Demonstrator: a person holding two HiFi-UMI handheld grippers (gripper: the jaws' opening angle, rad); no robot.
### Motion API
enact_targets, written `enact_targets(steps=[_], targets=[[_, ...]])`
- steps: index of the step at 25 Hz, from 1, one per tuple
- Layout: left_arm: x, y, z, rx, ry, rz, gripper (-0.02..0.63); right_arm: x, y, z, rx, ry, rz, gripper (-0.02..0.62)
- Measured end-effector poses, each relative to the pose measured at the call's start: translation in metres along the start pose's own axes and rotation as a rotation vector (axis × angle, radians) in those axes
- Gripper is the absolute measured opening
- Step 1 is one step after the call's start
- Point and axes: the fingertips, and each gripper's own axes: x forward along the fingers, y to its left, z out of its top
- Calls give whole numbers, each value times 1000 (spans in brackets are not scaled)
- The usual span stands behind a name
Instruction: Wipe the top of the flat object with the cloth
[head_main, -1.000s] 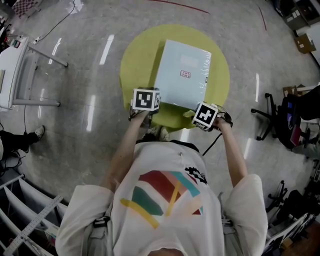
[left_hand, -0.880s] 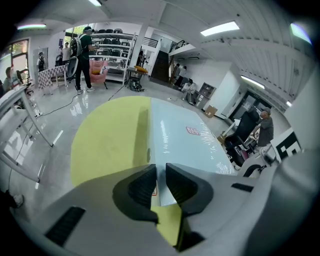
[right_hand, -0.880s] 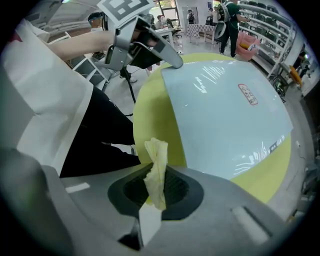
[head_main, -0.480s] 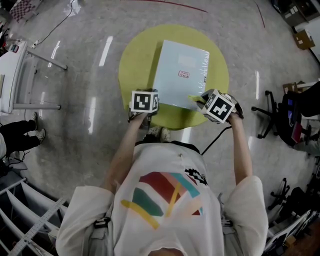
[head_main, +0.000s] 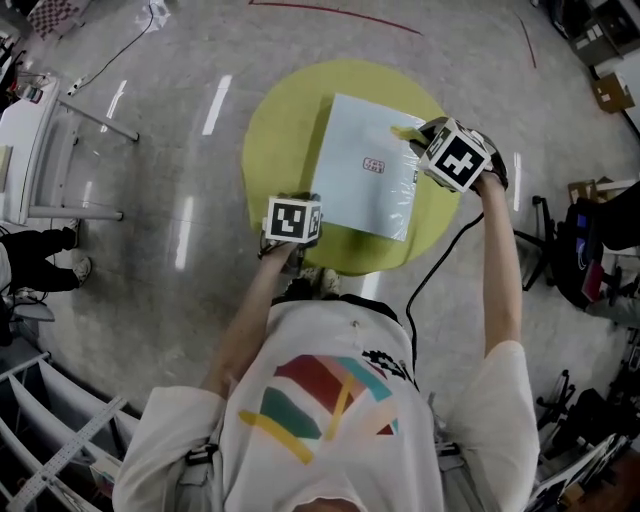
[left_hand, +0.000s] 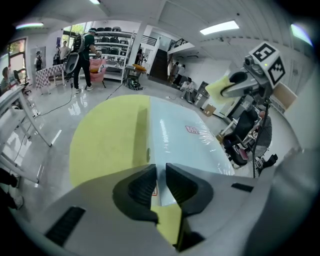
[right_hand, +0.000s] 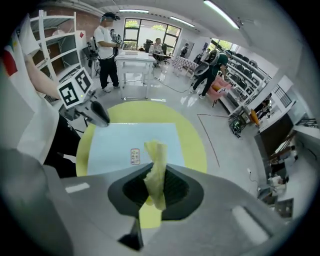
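Observation:
A pale blue flat object (head_main: 365, 185) wrapped in clear film lies on a round yellow table (head_main: 280, 130). My left gripper (head_main: 296, 212) sits at the object's near left corner. In the left gripper view its jaws (left_hand: 159, 182) stand almost together, closed on that corner's edge (left_hand: 152, 192). My right gripper (head_main: 428, 142) hovers over the object's far right edge, shut on a yellow cloth (head_main: 405, 132). The cloth (right_hand: 156, 165) sticks up crumpled from between the jaws (right_hand: 156, 186), with the flat object (right_hand: 125, 145) below and beyond it.
A white table (head_main: 30, 140) stands at the left and office chairs (head_main: 590, 250) at the right. A black cable (head_main: 440, 260) trails from the right gripper. People stand by a white table (right_hand: 132, 62) and shelves (left_hand: 107, 45) in the background.
My right gripper has risen from the table's near edge and travelled with the cloth to the flat object's far right edge. The left gripper has stayed at the near left corner.

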Motion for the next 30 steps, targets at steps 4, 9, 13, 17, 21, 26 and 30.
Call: enact_targets(steps=[4, 9, 13, 17, 21, 26, 30], targets=[[0, 0, 0, 2, 12, -1, 67, 21, -34, 11, -6, 11, -19, 26], [0, -2, -1, 8, 27, -1, 67, 54, -72, 24, -9, 12, -30, 27], [1, 0, 1, 6, 27, -3, 67, 82, -89, 21, -21, 85, -27, 26], [0, -2, -3, 15, 34, 2, 67, 110, -91, 14, -29, 151, -23, 26], [-3, -5, 5, 43, 21, 6, 67, 132, -85, 25, -75, 123, 8, 26], [-3, -5, 4, 37, 24, 5, 67, 147, -79, 15, -54, 169, 32, 26], [-3, -4, 3, 36, 23, 8, 67, 151, -75, 14, -36, 169, 57, 26]])
